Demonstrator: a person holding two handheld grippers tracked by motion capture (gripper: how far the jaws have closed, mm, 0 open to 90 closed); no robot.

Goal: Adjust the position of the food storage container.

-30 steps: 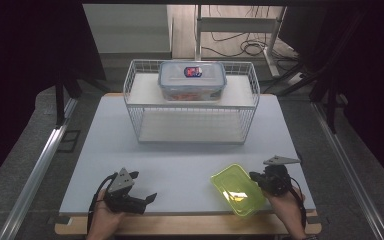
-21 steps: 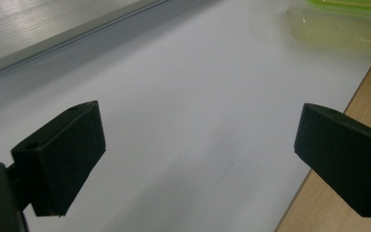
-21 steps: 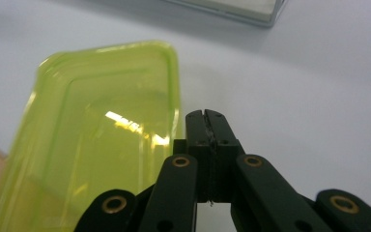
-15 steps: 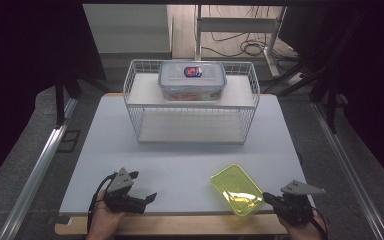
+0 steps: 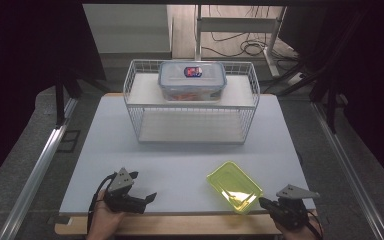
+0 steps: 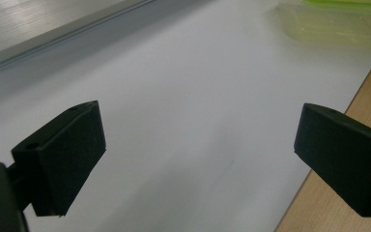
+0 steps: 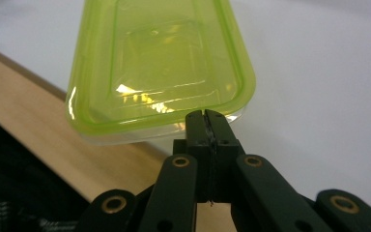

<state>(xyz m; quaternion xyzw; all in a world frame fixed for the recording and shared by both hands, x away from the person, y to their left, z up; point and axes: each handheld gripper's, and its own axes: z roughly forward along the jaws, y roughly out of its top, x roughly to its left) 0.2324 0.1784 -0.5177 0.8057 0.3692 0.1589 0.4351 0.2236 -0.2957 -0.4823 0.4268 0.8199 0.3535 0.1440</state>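
A shallow yellow-green plastic container (image 5: pixel 235 186) lies on the white table top (image 5: pixel 180 160) near its front right. In the right gripper view the container (image 7: pixel 159 63) has a clear base under its green lid. My right gripper (image 5: pixel 264 202) is at the container's near right corner. Its jaws (image 7: pixel 205 118) are pressed together, with the tips right at the rim and nothing visibly between them. My left gripper (image 5: pixel 142 187) rests at the front left, held by a hand. Its jaws (image 6: pixel 198 154) are wide open over bare table, and the green container (image 6: pixel 328 26) lies far off.
A white wire basket (image 5: pixel 190 130) stands at the back middle of the table, with a clear lidded food box (image 5: pixel 192 82) on its upper shelf. A wooden strip (image 5: pixel 180 225) runs along the table's front edge. Metal rails and dark floor flank the table.
My right gripper has pulled away from the container's right side toward the front right corner of the table. The container and my left gripper have stayed put.
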